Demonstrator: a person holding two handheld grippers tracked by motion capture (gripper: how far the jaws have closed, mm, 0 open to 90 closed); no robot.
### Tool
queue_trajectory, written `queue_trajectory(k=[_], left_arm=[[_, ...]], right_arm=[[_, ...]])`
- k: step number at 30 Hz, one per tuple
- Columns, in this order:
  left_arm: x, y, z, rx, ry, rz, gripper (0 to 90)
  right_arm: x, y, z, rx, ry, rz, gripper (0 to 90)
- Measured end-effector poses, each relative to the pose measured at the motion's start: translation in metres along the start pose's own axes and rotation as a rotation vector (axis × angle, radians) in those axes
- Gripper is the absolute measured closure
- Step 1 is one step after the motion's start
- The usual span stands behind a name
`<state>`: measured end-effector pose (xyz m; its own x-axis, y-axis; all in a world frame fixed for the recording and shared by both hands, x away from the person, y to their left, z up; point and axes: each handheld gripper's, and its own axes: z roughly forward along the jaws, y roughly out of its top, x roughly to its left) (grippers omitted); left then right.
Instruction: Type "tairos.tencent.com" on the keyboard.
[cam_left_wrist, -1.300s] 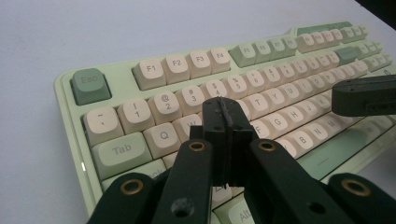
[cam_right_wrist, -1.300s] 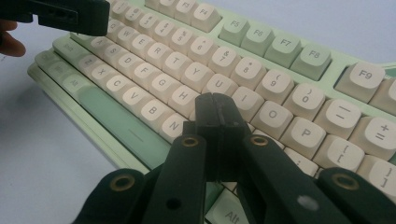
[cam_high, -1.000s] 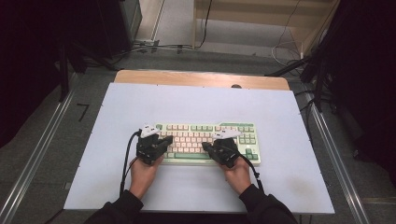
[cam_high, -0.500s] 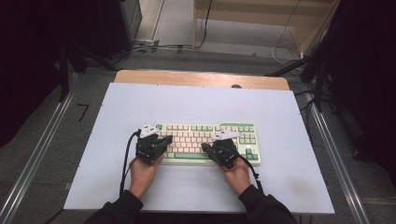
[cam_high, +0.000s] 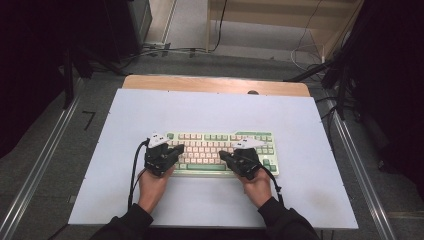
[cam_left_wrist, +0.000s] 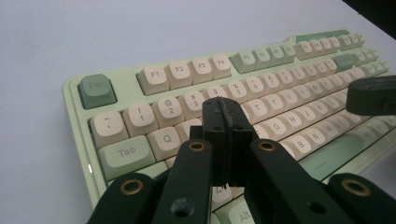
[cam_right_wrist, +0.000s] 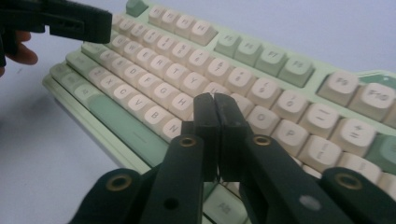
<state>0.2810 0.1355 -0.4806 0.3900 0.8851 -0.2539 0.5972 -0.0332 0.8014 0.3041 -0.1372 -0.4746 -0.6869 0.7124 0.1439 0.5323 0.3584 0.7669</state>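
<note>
Keyboard sits on the pale tabletop, toward my side of it, long edge running across in front of me, green case with cream and green keycaps. My left gripper is over the left end of the keys, jaws pressed together with nothing between them; in the left gripper view those closed tips hang over the letter rows near Q and the number row, with Esc and Tab off to the left. My right gripper is over the right half, jaws together too, nothing pinched; in the right gripper view the tips sit above the keys around the middle letter rows, the long green space bar down to the left. Both my hands rest at the near edge of the keyboard, sleeves coming in from the bottom.
</note>
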Motion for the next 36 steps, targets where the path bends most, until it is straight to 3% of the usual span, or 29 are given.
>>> queue_trajectory(k=[6,15,20,27,36], left_arm=[[0.003,0.001,-0.004,-0.011,0.001,-0.010,89.5],[0.006,0.001,-0.017,-0.040,0.007,-0.016,64.1],[0.007,0.000,-0.029,-0.063,0.057,-0.023,45.4],[0.015,-0.007,-0.044,-0.070,0.104,-0.021,27.1],[0.034,-0.021,-0.068,-0.073,0.146,-0.036,19.2]], right_arm=[[-0.016,-0.001,-0.016,-0.027,-0.007,0.032,77.8],[-0.035,-0.008,-0.035,-0.049,-0.027,0.043,47.9],[-0.046,-0.015,-0.052,-0.070,-0.072,0.065,37.9],[-0.062,-0.028,-0.075,-0.088,-0.114,0.096,30.0],[-0.084,-0.048,-0.107,-0.092,-0.201,0.145,26.6]])
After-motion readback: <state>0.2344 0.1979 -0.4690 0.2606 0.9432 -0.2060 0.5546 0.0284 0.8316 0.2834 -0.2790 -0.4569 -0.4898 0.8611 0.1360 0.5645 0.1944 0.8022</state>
